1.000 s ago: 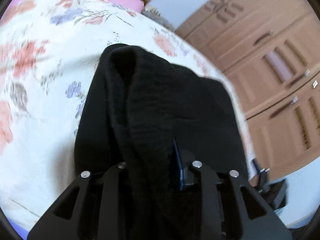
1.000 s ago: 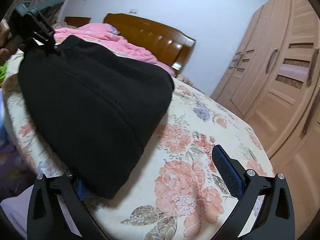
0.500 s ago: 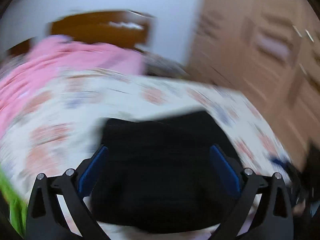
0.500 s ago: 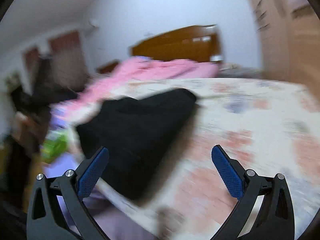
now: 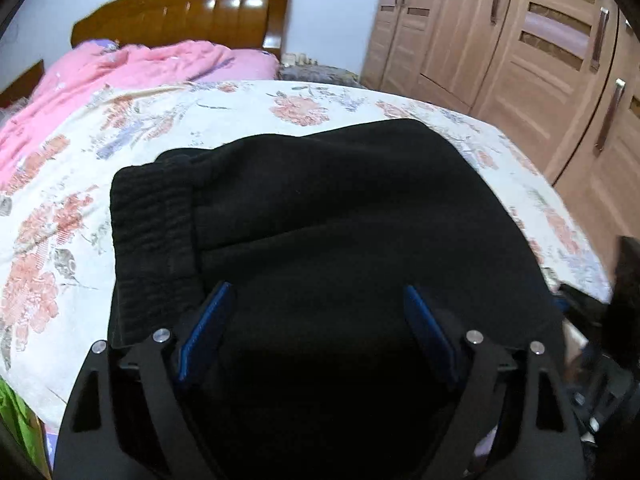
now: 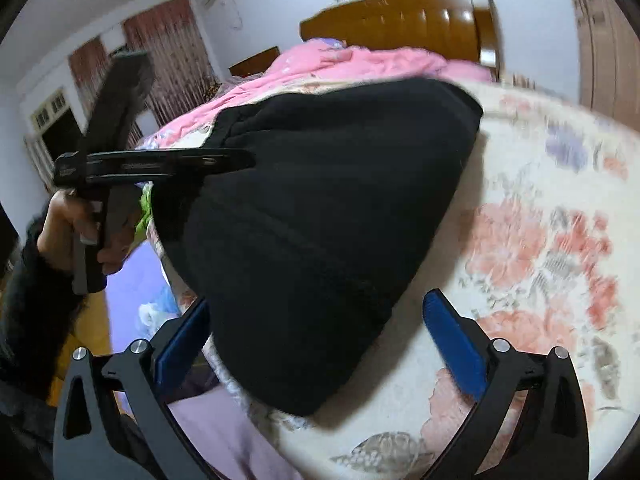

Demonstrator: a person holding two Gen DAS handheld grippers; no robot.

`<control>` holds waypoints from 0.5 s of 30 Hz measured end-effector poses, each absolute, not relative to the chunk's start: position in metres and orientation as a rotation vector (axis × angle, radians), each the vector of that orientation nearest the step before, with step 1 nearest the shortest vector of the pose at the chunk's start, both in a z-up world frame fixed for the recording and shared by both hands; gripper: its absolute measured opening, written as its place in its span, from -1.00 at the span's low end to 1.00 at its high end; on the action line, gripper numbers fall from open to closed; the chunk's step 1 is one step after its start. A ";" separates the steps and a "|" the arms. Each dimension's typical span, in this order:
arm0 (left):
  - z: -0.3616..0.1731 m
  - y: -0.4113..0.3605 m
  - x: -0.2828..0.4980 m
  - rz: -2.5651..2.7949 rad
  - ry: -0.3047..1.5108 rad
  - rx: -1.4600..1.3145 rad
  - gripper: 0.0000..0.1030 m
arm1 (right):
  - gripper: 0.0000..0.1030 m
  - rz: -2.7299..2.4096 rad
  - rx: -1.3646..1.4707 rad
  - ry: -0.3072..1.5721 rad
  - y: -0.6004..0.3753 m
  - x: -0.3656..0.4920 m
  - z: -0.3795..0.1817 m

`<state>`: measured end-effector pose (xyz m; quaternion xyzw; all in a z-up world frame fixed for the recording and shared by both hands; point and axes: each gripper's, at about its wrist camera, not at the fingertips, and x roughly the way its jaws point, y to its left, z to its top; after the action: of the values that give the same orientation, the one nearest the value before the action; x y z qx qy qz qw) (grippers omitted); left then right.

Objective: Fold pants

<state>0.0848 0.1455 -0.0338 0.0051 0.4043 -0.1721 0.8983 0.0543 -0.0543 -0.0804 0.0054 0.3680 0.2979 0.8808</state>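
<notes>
Black left claw (image 5: 316, 328), blue pads (image 5: 206, 330), silver screws, bare hand (image 6: 76, 232), black fuzzy sleeve

A home bedroom is shown — a bed (image 5: 248, 100) with headboard (image 5: 188, 12) is seen upper left, a wardrobe (image 5: 520, 40) upper right.

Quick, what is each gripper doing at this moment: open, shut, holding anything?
Left gripper: open, holding nothing, over the folded black pants.
Right gripper: open, holding nothing, at the pants' near corner.
</notes>
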 end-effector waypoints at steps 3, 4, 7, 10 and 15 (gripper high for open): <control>-0.034 0.141 0.088 -0.335 0.805 0.021 0.67 | 0.92 0.597 -0.075 0.714 -0.047 0.041 -0.063; -0.034 0.141 0.088 -0.335 0.799 0.018 0.67 | 0.92 0.592 -0.072 0.684 -0.050 0.039 -0.053; -0.035 0.144 0.090 -0.340 0.794 0.001 0.67 | 0.92 0.617 0.010 0.636 -0.069 0.056 -0.029; -0.036 0.144 0.091 -0.331 0.786 0.001 0.68 | 0.92 0.725 0.098 0.632 -0.074 0.100 -0.010; -0.039 0.146 0.090 -0.341 0.782 -0.003 0.68 | 0.92 0.873 0.258 0.807 -0.051 0.199 -0.020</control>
<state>0.0898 0.1457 -0.0386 -0.0014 0.3791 -0.1655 0.9104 0.1986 -0.0515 -0.0203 0.1210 0.3792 0.4100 0.8207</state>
